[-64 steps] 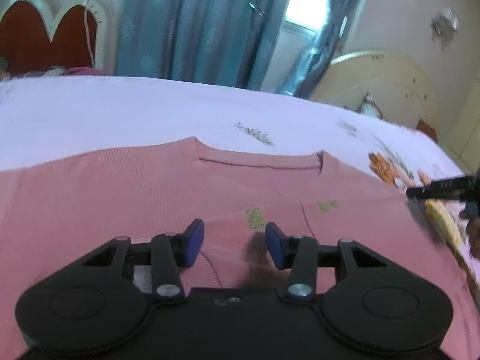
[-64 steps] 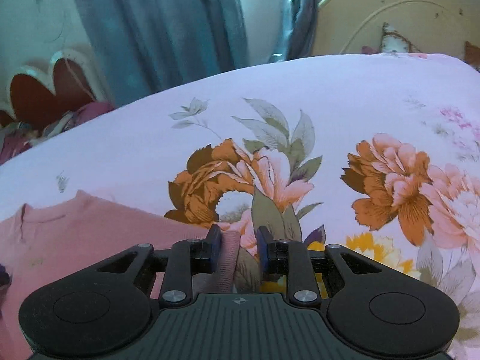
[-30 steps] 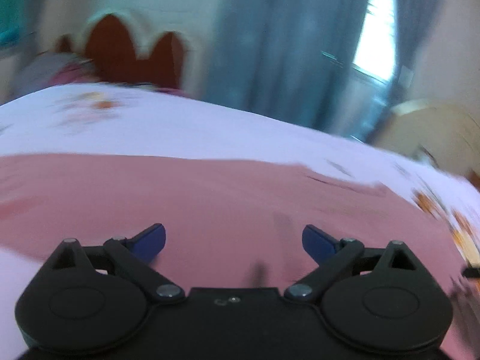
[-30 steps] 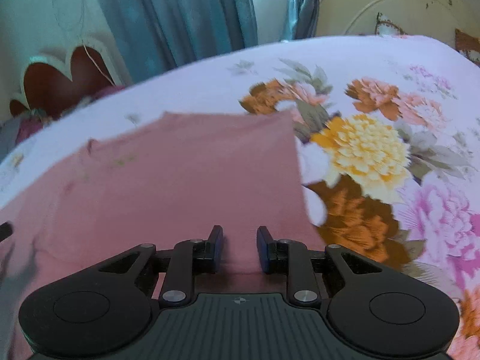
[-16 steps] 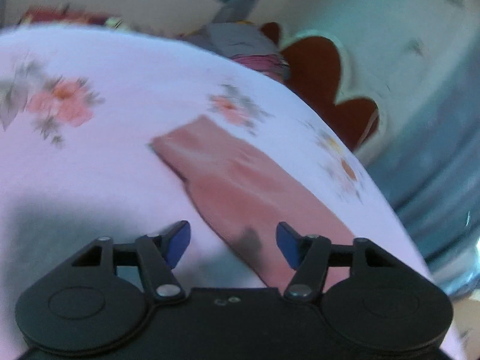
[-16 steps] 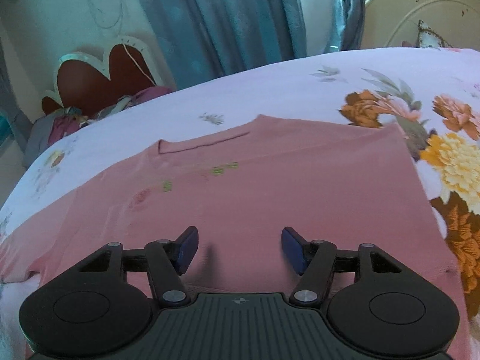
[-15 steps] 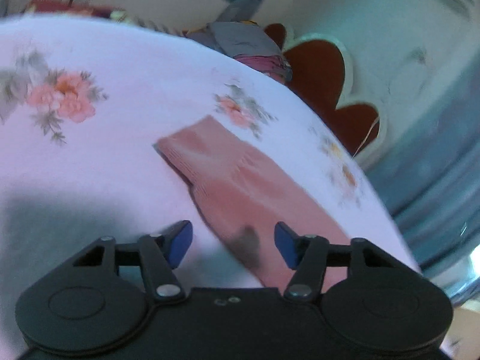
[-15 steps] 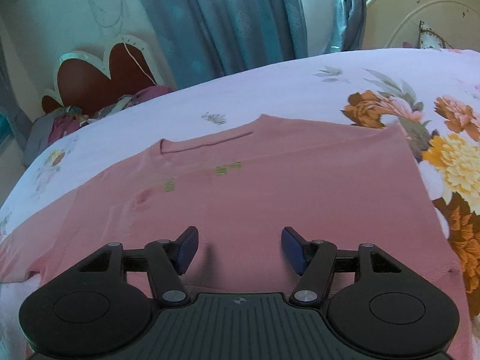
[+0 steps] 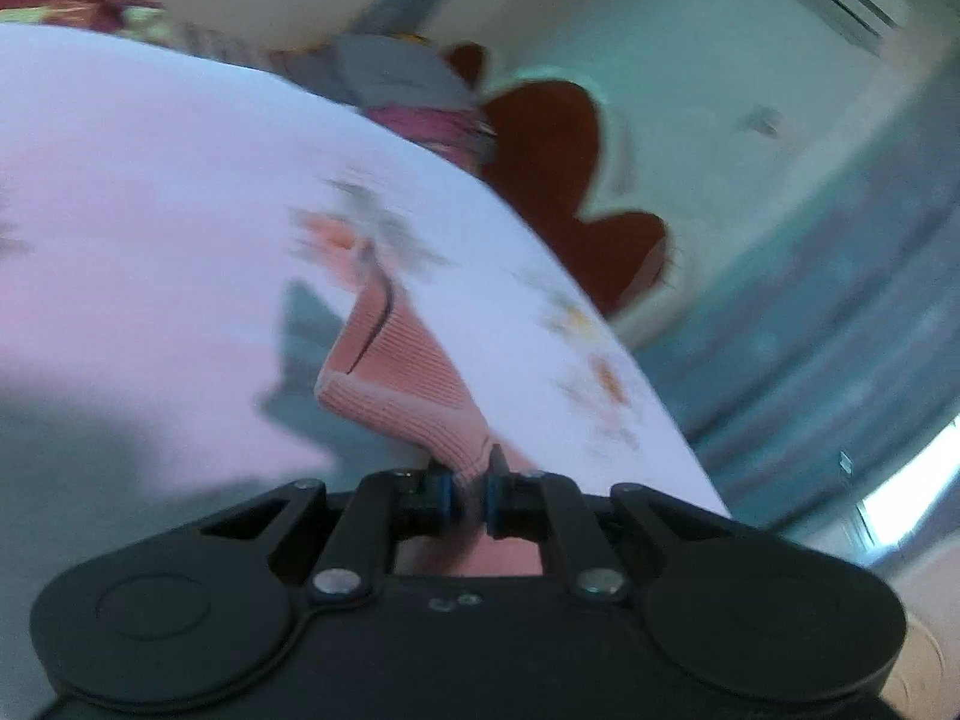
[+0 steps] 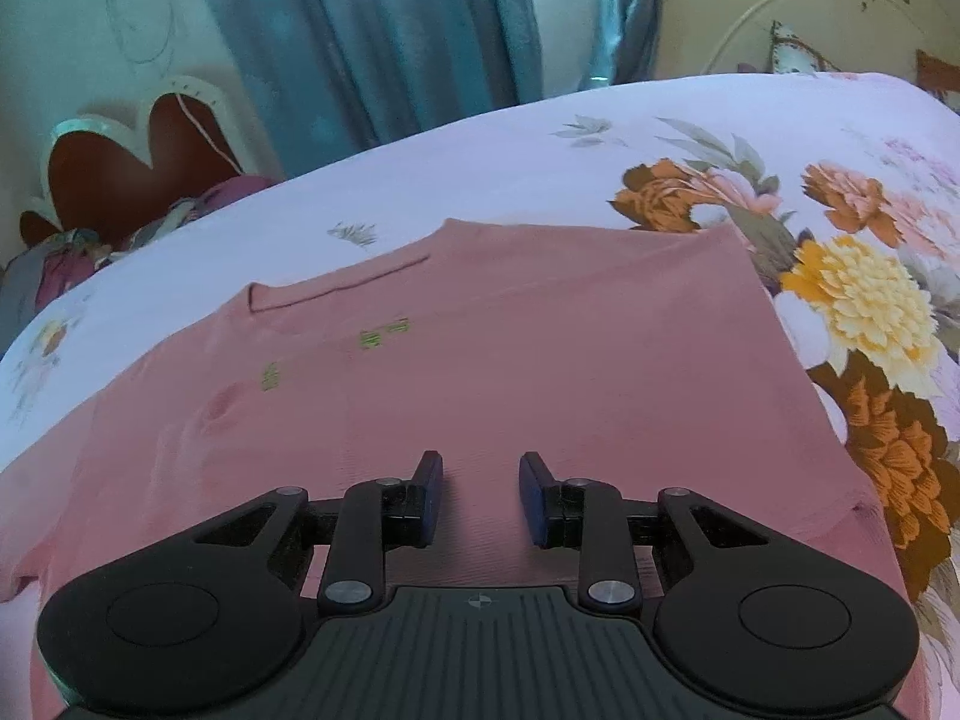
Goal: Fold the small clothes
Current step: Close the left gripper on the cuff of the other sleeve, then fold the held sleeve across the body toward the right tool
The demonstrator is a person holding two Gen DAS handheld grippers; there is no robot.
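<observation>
My left claw [image 9: 471, 495] is clamped on the ribbed cuff of the pink sweater's sleeve [image 9: 399, 372], the blue pads pinching the knit between them. The sleeve rises from the claw and hangs lifted above the bed sheet [image 9: 150, 228], throwing a shadow on the white floral cloth to its left. That view is blurred, so finer detail is lost.

My right claw [image 10: 480, 489] stands open, its two fingers parted with nothing between them, hovering over the lower body of the pink sweater [image 10: 540, 360]. The sweater lies flat and spread on the bed, neckline [image 10: 339, 285] away from me, small green marks [image 10: 384, 333] on the chest. Its right edge lies on the big flower print [image 10: 858, 306] of the sheet. Behind the bed are blue curtains [image 10: 372, 36] and a heart-shaped chair back [image 10: 126, 174].
</observation>
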